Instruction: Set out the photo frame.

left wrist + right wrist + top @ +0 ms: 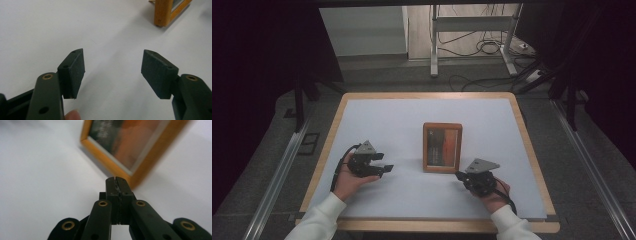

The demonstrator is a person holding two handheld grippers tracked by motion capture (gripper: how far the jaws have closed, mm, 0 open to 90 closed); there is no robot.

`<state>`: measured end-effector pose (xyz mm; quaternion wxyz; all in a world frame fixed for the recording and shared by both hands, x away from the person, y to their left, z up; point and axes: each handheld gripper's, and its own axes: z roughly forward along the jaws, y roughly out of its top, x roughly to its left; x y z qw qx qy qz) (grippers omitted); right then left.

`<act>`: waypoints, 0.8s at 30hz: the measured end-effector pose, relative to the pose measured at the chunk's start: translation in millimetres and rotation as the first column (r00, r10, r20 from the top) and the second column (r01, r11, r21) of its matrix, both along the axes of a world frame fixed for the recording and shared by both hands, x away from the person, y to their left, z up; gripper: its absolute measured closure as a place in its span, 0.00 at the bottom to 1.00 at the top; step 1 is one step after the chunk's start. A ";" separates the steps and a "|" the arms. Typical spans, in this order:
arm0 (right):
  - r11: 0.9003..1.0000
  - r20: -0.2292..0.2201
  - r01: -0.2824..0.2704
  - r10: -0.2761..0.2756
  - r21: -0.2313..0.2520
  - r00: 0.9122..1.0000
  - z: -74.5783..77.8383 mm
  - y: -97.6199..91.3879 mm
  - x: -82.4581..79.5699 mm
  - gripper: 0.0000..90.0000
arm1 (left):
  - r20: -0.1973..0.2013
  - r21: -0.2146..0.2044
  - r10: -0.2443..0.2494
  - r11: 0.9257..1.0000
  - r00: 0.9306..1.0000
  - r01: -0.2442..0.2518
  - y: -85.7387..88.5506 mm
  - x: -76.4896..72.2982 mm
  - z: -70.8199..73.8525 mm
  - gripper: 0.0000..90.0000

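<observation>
A wooden picture frame [442, 147] with a dark and orange picture lies flat on the white table top [377, 120], near the middle. To its left, a hand holds my left gripper [387, 162] pointing right toward the frame and well apart from it. In the left gripper view its jaws [112, 65] stand wide open with bare table between them, and the frame's corner [163, 12] is at the upper right. My right gripper [458, 175] sits just off the frame's near right corner. In the right gripper view its jaws [117, 180] are shut on nothing, tips close to the frame [130, 142].
The table has a wooden border [324, 155]. Beyond its far edge stand metal stand legs [434, 50] with cables [482, 47] on the floor. Metal rails [584, 160] run along both sides of the table.
</observation>
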<state>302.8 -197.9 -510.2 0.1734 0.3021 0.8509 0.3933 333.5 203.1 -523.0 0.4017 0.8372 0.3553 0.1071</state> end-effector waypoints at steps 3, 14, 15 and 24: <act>0.996 -0.018 0.071 -0.070 0.058 0.997 0.9 -26.3 1.3 0.87 | 0.004 -0.006 0.005 1.000 1.000 -0.005 2.2 -2.6 0.9 0.39; 0.969 -0.031 0.210 -0.208 0.132 0.978 0.2 -68.1 7.4 0.35 | 0.009 -0.002 0.006 1.000 1.000 -0.006 1.2 -6.7 1.8 0.37; 0.968 -0.032 0.216 -0.214 0.126 0.976 -0.4 -70.2 8.1 0.34 | 0.009 -0.002 0.005 1.000 1.000 -0.005 0.7 -7.1 1.8 0.37; 0.966 -0.022 0.228 -0.227 0.125 0.974 0.5 -70.8 8.8 0.29 | 0.009 -0.006 0.007 1.000 1.000 -0.007 1.8 -6.5 2.1 0.36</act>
